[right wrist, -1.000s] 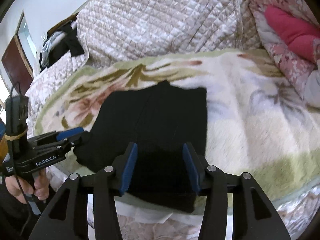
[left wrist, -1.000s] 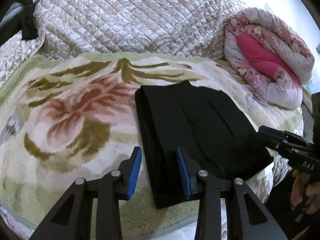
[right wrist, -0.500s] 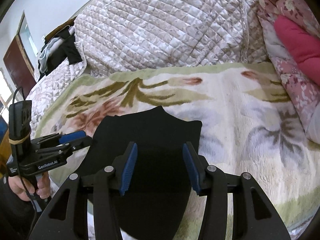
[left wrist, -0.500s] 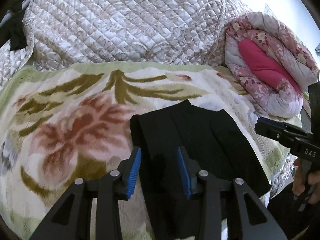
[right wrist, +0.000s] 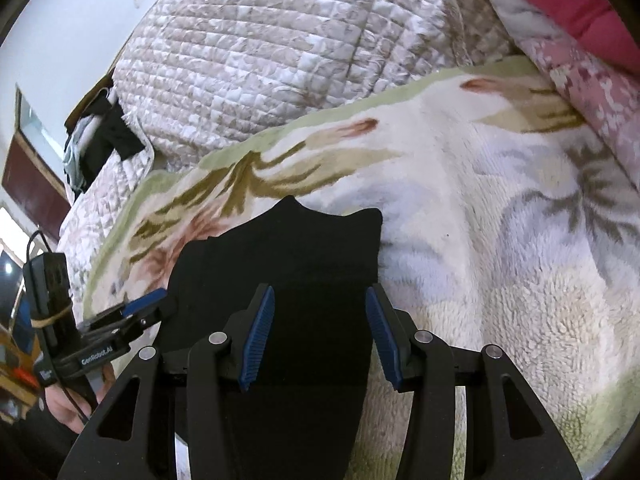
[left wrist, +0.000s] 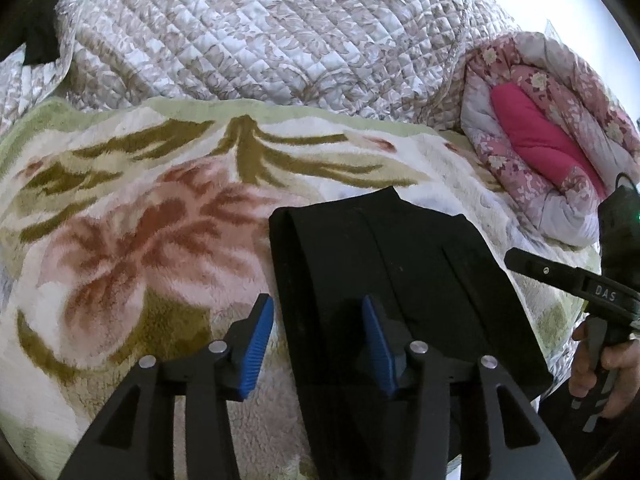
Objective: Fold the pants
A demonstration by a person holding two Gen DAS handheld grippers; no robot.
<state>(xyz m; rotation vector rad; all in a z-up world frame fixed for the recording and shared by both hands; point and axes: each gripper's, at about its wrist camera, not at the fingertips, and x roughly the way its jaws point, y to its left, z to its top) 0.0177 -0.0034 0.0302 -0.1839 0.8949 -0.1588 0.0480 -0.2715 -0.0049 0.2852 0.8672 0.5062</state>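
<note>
Black pants (left wrist: 400, 272), folded into a flat oblong, lie on a floral fleece blanket (left wrist: 140, 240). My left gripper (left wrist: 316, 308) hovers low over their near left part. Its jaws are opening and straddle the pants' left edge, and the blue pads do not press on the cloth. In the right wrist view my right gripper (right wrist: 319, 296) stands open above the near right part of the pants (right wrist: 288, 248). Each gripper shows in the other's view: the right gripper (left wrist: 516, 258) at the pants' right side, the left gripper (right wrist: 156, 300) at their left side.
A quilted beige bedspread (left wrist: 260, 40) rises behind the blanket. A rolled pink floral comforter (left wrist: 540, 140) lies at the back right. Dark clothes (right wrist: 96, 136) are piled at the far left. A person's hands (left wrist: 592, 364) grip the handles at the bed's near edge.
Both grippers have come forward and now sit over the pants' near end. The left jaws stand wider than before. The right view has rolled somewhat.
</note>
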